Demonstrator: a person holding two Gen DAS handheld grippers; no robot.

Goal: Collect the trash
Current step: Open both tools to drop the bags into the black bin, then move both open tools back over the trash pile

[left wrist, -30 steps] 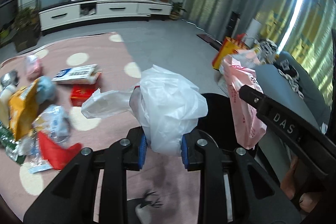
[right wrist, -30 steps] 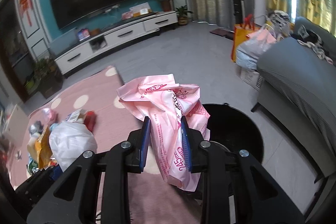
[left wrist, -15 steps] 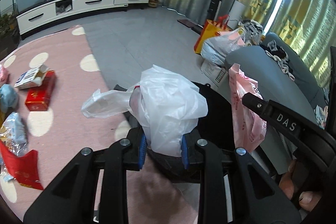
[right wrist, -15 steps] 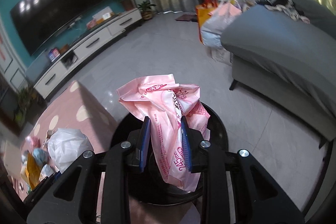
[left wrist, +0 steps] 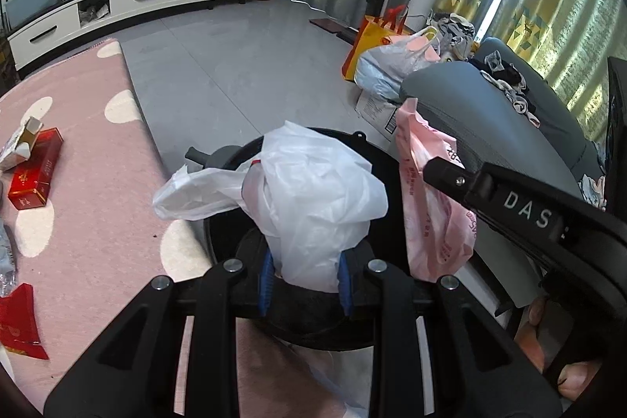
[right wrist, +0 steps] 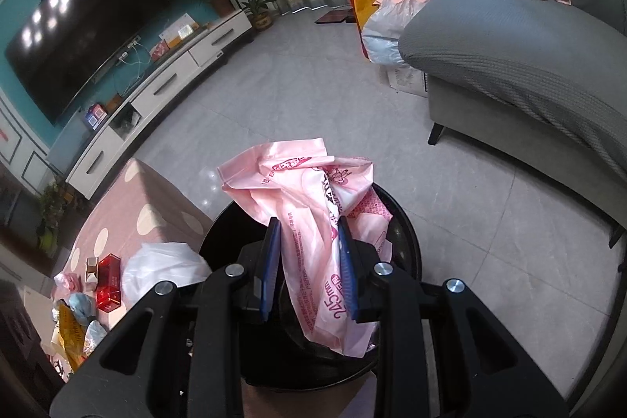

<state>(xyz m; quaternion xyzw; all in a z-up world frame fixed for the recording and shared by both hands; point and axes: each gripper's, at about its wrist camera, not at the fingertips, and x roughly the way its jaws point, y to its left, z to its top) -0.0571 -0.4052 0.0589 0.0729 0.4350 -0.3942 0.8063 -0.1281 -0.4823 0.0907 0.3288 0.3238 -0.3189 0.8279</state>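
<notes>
I counted two bags and one black bin [left wrist: 231,159]. My left gripper [left wrist: 303,281] was clamped on the white bag [left wrist: 313,206], and my right gripper [right wrist: 309,263] was clamped on the pink bag [right wrist: 313,206]; both bags hung over the bin's open mouth, just off the pink rug's [left wrist: 90,151] near edge. One red box [left wrist: 35,173] and one torn carton [left wrist: 19,143] lay close together by the rug's left edge. A second earlier the bags had been above the rug, with only the bin's rim showing behind them; since then both had come over the bin, the grips unchanged.
</notes>
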